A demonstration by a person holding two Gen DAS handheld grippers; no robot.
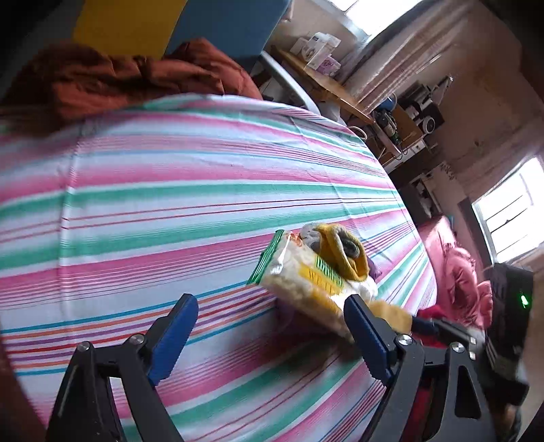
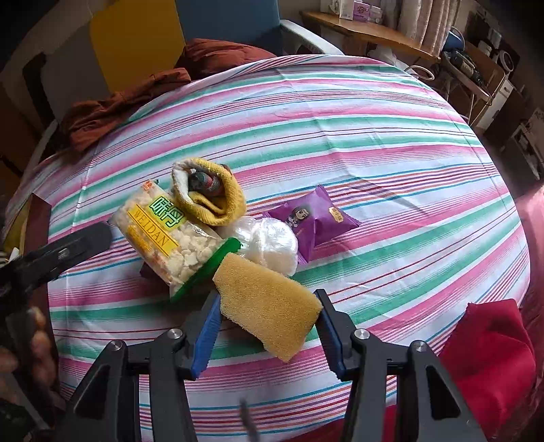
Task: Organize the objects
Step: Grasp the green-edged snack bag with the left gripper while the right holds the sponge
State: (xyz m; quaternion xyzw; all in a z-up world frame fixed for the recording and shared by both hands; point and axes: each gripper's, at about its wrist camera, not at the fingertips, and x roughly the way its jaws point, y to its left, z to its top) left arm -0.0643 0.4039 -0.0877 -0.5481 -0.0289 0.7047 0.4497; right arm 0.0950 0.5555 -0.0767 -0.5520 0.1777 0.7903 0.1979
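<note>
On the striped tablecloth (image 2: pixel 374 142) lies a cluster: a snack bag (image 2: pixel 166 234) marked WEIDAN, a yellow rolled cloth (image 2: pixel 221 197), a clear plastic bundle (image 2: pixel 268 244) and a purple packet (image 2: pixel 312 217). My right gripper (image 2: pixel 267 314) is shut on a yellow sponge (image 2: pixel 268 306), held just in front of the snack bag. My left gripper (image 1: pixel 272 326) is open and empty, left of the snack bag (image 1: pixel 306 289) and yellow cloth (image 1: pixel 343 251). It also shows in the right wrist view (image 2: pixel 85 241).
A rust-brown garment (image 2: pixel 129 102) lies at the far left edge of the table. A red cloth (image 2: pixel 489 357) sits at the near right. A wooden shelf (image 2: pixel 367 30) with boxes and cluttered furniture stand beyond the table.
</note>
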